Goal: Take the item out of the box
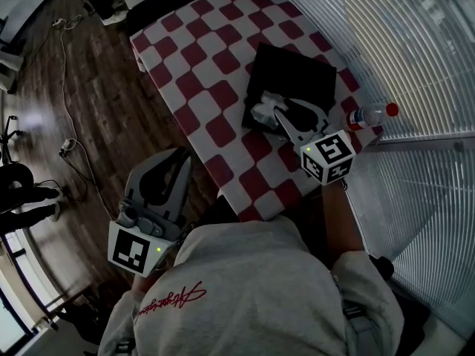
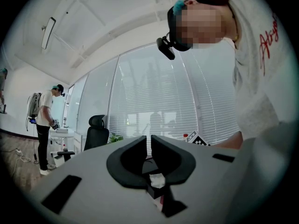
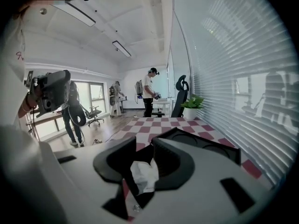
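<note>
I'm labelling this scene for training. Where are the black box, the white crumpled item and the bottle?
black box point(image 1: 297, 73), head view, on its dark top face.
white crumpled item point(image 3: 144, 175), right gripper view, middle of the wad.
bottle point(image 1: 366, 116), head view, on its clear body.

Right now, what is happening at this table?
A person holds a gripper in each hand. The right gripper reaches into the black box on the checkered table, with a white wad between its jaws; whether they press on it, I cannot tell. The wad is not yet out of the box. The left gripper hangs off the table, jaws nearly together, empty.
</note>
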